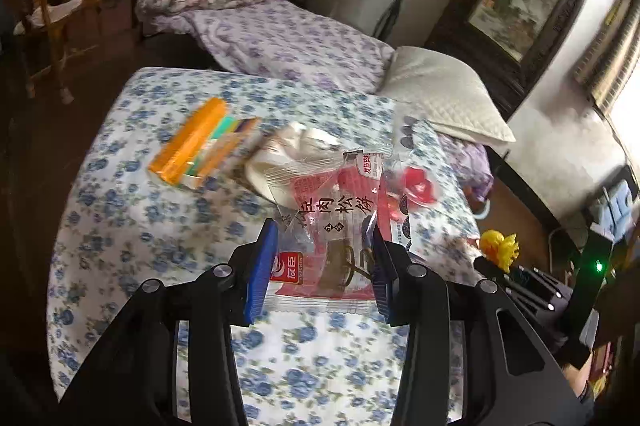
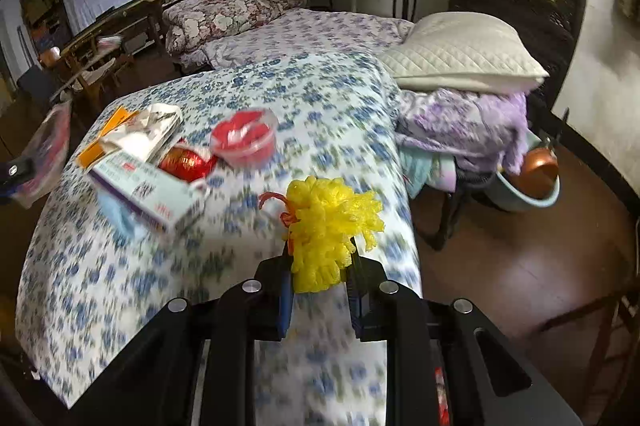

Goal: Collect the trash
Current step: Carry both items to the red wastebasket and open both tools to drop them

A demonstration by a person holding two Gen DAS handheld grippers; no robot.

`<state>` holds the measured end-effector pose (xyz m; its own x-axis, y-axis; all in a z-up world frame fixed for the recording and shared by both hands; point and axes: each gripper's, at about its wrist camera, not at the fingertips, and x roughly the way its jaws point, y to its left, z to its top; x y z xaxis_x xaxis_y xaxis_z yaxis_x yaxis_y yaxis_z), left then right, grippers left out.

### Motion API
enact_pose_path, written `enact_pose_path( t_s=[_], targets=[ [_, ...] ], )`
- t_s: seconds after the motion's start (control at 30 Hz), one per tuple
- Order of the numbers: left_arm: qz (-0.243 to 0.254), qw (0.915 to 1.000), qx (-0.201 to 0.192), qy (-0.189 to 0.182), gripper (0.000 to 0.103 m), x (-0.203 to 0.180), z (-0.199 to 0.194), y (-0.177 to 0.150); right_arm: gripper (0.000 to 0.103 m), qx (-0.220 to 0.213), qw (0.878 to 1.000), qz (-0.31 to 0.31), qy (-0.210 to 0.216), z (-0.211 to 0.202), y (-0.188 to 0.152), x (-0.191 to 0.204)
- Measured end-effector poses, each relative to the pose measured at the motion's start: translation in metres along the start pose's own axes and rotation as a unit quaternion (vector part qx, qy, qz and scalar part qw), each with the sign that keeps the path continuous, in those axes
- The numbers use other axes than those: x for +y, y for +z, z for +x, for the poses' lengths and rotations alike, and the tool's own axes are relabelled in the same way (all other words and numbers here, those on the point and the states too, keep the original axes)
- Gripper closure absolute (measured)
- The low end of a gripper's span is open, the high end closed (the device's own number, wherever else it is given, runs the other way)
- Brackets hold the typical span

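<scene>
The bench [image 2: 120, 286] under its blue-flowered cloth is my landmark. On its far left part lie an orange box [image 1: 188, 142], a crumpled white bag [image 1: 292, 150] and a red-lidded cup [image 2: 244, 138]. Above its near edge my left gripper [image 1: 320, 254] grips a red snack wrapper [image 1: 320, 222] between its pads. At the bench's right edge my right gripper [image 2: 320, 274] is pinched on a yellow foam net [image 2: 332, 226].

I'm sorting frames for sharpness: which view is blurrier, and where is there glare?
Right wrist view: the floral tablecloth and white box smear with motion, while the yellow foam net stays sharp. Left wrist view: mostly crisp, the orange pack slightly soft; window glare blows out the right edge.
</scene>
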<state>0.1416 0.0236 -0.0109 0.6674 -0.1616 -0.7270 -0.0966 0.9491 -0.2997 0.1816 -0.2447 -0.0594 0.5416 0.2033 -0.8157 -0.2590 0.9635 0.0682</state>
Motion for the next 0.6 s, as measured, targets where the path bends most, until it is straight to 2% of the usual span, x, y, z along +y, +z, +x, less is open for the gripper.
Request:
enact_pose_path(
  t_s=[0.2,0.4,0.6],
  targets=[
    [0.033,0.9987,0.016,-0.036,0.059,-0.039,0.004,-0.013,0.081,-0.021,0.999,0.038,-0.001,-0.043,-0.032,-0.029],
    [0.075,0.9929,0.046,-0.081,0.059,-0.095,0.016,-0.032,0.081,-0.027,0.996,0.087,-0.018,-0.066,-0.064,-0.064],
    [0.128,0.9847,0.073,-0.092,0.059,-0.154,0.033,-0.06,0.081,-0.023,0.99,0.126,-0.05,-0.076,-0.086,-0.095]
  ],
)
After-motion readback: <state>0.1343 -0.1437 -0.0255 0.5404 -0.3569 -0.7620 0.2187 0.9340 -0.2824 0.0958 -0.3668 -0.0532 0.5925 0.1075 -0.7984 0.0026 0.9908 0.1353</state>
